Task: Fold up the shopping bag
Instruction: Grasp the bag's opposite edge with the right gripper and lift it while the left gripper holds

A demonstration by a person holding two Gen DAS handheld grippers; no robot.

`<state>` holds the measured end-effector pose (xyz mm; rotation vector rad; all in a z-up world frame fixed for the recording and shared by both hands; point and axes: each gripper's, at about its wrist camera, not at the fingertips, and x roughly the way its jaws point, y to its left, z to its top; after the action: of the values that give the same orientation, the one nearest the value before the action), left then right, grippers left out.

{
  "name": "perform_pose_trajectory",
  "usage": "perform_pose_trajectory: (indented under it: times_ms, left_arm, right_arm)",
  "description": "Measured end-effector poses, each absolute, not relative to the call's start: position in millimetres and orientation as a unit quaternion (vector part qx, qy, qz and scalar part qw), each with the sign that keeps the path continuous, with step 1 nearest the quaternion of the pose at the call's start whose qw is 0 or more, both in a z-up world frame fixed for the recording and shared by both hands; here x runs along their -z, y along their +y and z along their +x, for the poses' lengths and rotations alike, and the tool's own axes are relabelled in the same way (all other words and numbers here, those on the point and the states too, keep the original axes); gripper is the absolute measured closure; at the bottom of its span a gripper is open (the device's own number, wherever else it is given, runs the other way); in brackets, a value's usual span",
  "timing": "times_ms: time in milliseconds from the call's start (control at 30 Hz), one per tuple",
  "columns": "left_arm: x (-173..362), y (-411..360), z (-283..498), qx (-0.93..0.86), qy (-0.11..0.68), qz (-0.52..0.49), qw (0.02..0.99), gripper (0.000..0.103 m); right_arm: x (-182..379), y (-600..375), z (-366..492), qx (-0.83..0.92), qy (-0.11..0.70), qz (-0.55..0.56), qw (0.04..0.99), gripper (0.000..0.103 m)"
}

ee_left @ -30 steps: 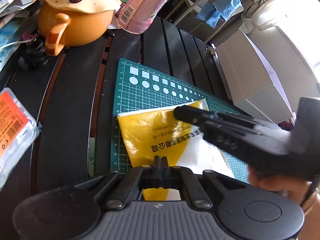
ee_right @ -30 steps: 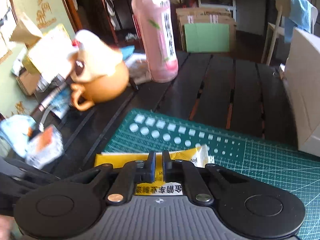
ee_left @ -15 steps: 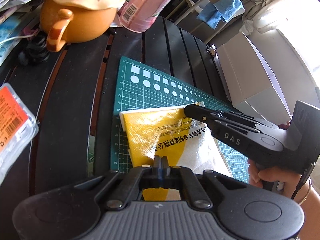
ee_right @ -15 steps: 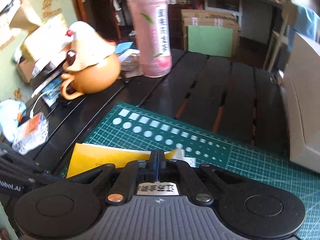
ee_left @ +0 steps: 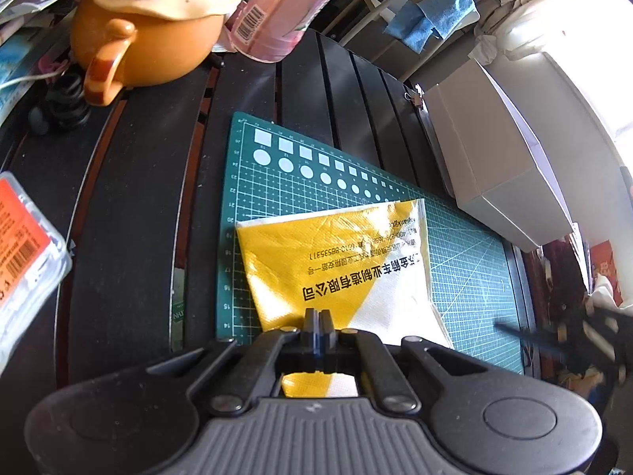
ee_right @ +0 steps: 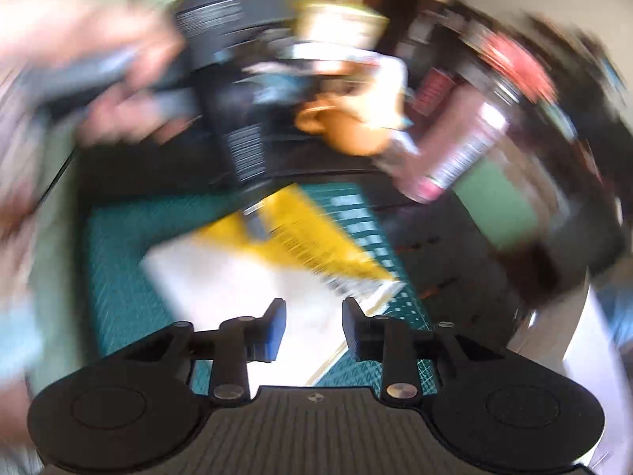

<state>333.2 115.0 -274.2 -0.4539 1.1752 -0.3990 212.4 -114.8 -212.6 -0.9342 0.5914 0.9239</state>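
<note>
Since 0.5 s ago, the right tool [ee_right: 312, 328] has let go of the shopping bag [ee_left: 340, 261] and pulled off to the side, its jaws now spread. Left tool [ee_left: 316, 328] stays pinched on the folded bag's near edge, the bag lying flat on the green cutting mat [ee_left: 470, 277] on the dark surface [ee_left: 130, 213].

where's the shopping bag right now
In the left wrist view the shopping bag lies flat on the green cutting mat, its near edge at the shut left gripper.
</note>
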Motion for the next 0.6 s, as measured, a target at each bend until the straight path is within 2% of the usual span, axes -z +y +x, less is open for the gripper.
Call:
perform_pose_trajectory:
  times_ms: [133,400,600]
  left_arm:
    - [275,116,333,0.185,0.546,-0.212,0.789,0.101]
    - [279,119,335,0.189,0.548,-0.226,0.783,0.101]
    - [279,119,335,0.192,0.549,-0.225,0.782,0.101]
  right_arm:
    - [225,-105,184,-0.430,0.242,-0.502,0.710,0.065]
    - [264,-79,160,-0.420,0.194,-0.610,0.643,0.065]
    - [275,-75,160,-0.416,0.158,-0.648,0.618,0.065]
